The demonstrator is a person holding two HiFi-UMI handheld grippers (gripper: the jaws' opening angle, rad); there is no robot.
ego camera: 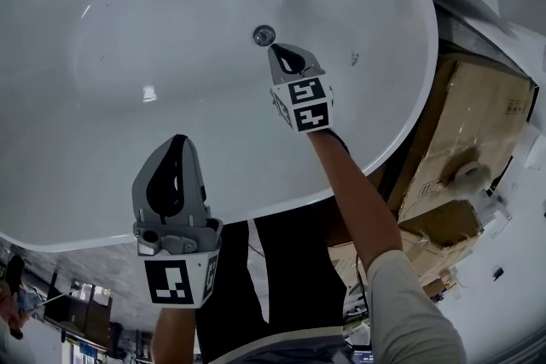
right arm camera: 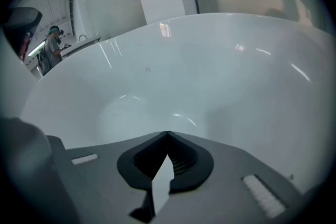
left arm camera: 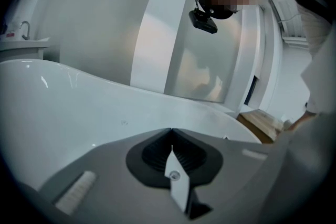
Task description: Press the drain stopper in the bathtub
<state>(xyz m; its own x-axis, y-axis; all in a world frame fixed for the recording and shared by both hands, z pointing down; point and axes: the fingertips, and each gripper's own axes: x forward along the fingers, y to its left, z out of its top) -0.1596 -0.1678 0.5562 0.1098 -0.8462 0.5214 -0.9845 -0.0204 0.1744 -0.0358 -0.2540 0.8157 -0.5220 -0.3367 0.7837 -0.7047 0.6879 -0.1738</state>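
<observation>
The right gripper is reaching into the bathtub with its jaws pressed together on nothing. Its tips are hanging just beside the round metal drain stopper, which is sitting in the tub's glossy white bottom. The left gripper, likewise clenched and empty, is hovering over the tub's near rim, while cardboard boxes are lying outside its right rim and white wall panels are rising beyond its far rim.
</observation>
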